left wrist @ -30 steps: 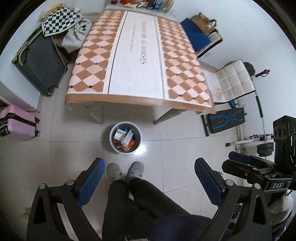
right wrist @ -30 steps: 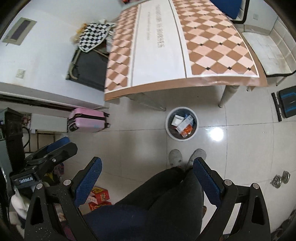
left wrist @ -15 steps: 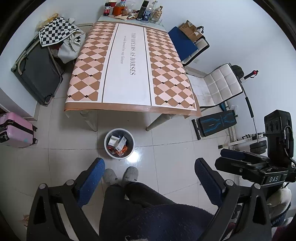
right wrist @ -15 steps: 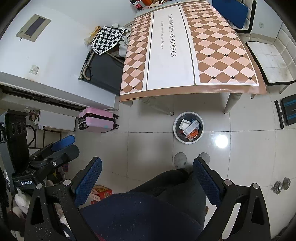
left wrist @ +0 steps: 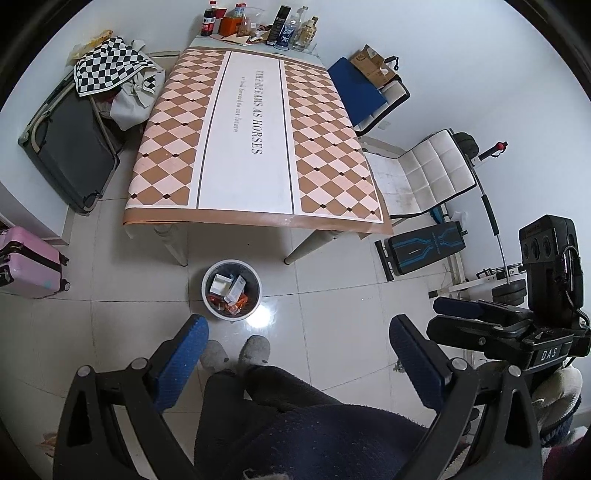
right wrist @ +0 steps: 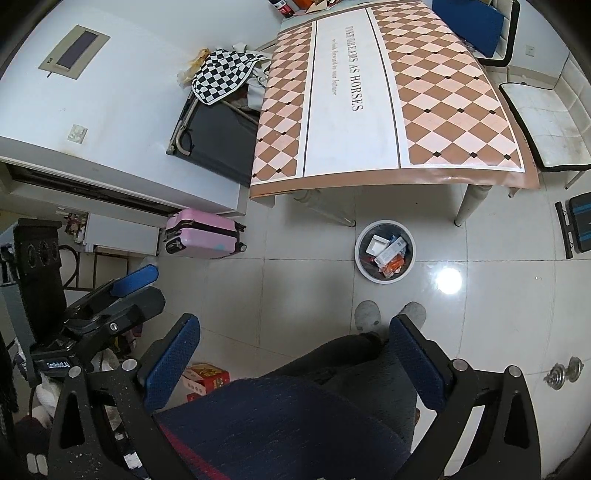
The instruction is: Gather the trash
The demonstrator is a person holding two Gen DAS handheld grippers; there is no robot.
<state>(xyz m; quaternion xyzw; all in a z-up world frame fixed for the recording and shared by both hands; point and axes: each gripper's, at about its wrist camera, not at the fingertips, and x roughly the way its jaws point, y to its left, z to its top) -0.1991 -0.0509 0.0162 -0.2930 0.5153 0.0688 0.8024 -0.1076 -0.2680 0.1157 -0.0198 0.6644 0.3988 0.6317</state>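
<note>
A round grey trash bin [left wrist: 231, 288] stands on the tiled floor before the table; it holds white boxes and orange wrappers. It also shows in the right wrist view [right wrist: 385, 257]. My left gripper [left wrist: 297, 360] is open and empty, held high above the floor over the person's legs. My right gripper [right wrist: 293, 356] is open and empty, equally high. Each gripper shows in the other's view: the right one [left wrist: 476, 319], the left one [right wrist: 122, 291].
A table with a checkered cloth [left wrist: 251, 147] stands beyond the bin, bottles [left wrist: 284, 26] at its far end. A pink suitcase [right wrist: 205, 234], a dark open suitcase [left wrist: 66, 147], white chairs [left wrist: 424, 177], a weight bench [left wrist: 424, 247] and red boxes [right wrist: 203, 378] surround the floor.
Both grippers have risen and pulled back; the table and bin look smaller and farther, and the bottles at the table's far end have come into view.
</note>
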